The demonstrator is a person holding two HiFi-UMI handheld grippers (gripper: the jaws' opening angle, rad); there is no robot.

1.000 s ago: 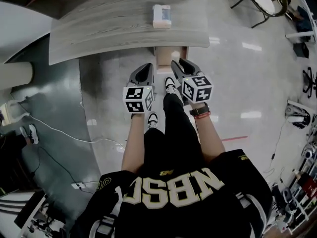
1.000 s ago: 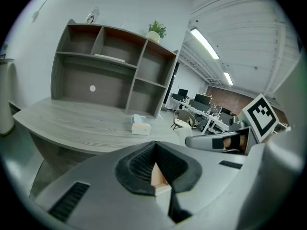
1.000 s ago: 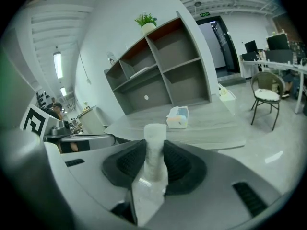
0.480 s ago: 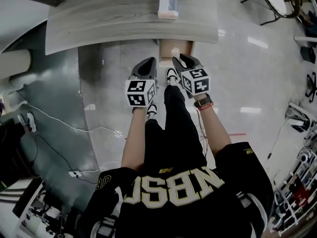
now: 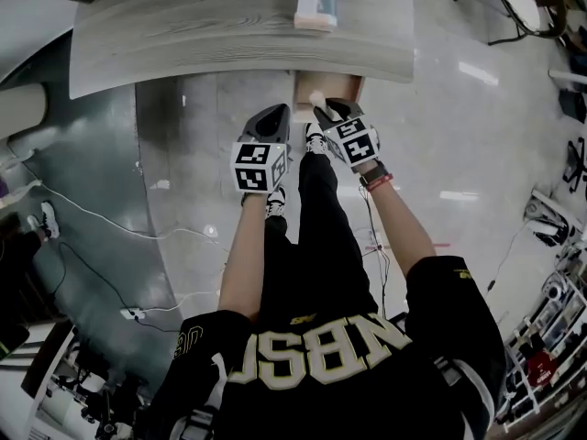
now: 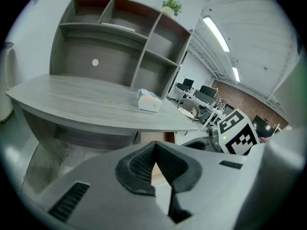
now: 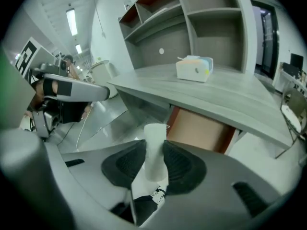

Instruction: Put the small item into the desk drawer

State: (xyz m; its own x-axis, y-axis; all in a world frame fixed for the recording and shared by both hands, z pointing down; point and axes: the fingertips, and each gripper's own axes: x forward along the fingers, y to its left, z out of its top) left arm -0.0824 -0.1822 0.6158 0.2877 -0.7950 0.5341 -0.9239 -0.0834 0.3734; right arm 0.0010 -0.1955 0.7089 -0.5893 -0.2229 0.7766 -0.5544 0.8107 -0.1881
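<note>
The small item is a white, soft-looking cylinder standing upright between the pads of my right gripper, which is shut on it. In the head view that item pokes out at the tip of the right gripper, just over the open desk drawer. The drawer has a brown wooden inside and hangs under the grey desk top. My left gripper hovers beside the right one, shut and empty, its tips meeting in front of the drawer.
A white and blue tissue box sits on the desk near its front edge. A shelf unit stands at the back of the desk. The person's legs and shoes are below the grippers. Cables lie on the floor at the left.
Both grippers have sunk and closed in on the drawer under the desk edge. The right gripper has rolled and tipped further down, keeping the white item.
</note>
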